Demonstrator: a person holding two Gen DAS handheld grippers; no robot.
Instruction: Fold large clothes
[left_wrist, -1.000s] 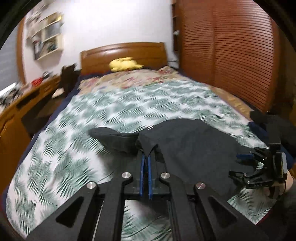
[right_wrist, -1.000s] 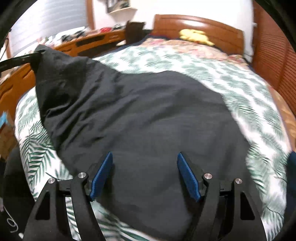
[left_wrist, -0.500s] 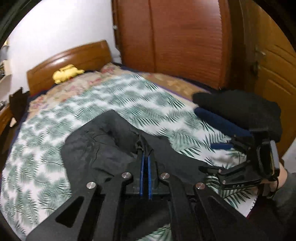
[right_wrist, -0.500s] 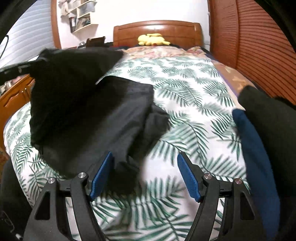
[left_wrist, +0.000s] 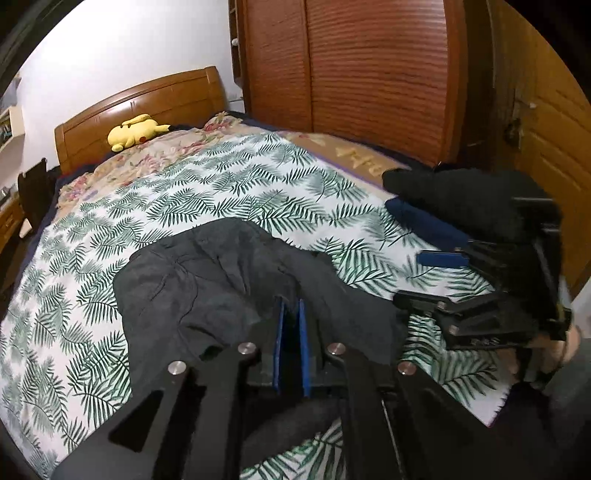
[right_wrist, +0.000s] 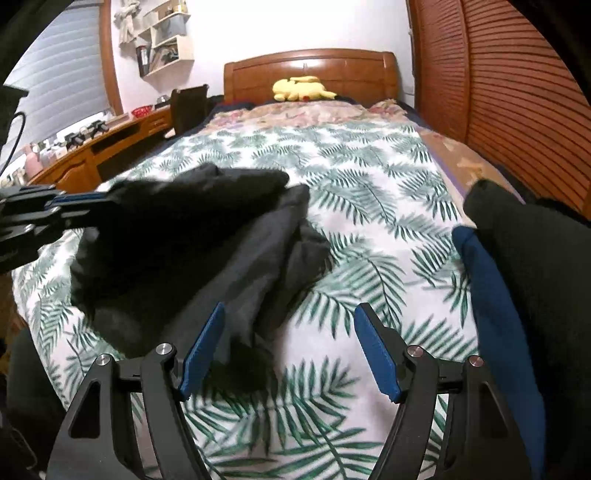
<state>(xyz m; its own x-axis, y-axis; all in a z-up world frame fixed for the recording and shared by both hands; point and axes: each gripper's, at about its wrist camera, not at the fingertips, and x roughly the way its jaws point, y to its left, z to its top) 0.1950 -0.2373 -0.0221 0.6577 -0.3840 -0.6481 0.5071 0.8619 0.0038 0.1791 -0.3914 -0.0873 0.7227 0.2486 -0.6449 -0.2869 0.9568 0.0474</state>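
Note:
A dark grey garment (left_wrist: 207, 280) lies bunched on the leaf-print bedspread (left_wrist: 229, 184). My left gripper (left_wrist: 290, 301) pinches one edge of it between its blue pads, and its jaws are just starting to open. In the right wrist view that edge hangs lifted from the left gripper (right_wrist: 74, 201) over the rest of the garment (right_wrist: 229, 258). My right gripper (right_wrist: 290, 314) stands open and holds nothing, low over the bedspread (right_wrist: 369, 206) just right of the garment. The left wrist view shows the right gripper (left_wrist: 417, 277) beside the garment's right edge.
A pile of folded black and navy clothes (left_wrist: 461, 199) (right_wrist: 517, 280) sits at the bed's right edge. A yellow plush toy (right_wrist: 299, 88) lies by the wooden headboard (right_wrist: 314, 70). A wooden wardrobe (left_wrist: 369, 74) runs along the right, a desk (right_wrist: 92, 147) and chair (right_wrist: 188, 107) along the left.
My left gripper has swung right with the garment's edge, folding the spread cloth over into a narrower bunch. My right gripper has moved right, off the garment and over the bedspread.

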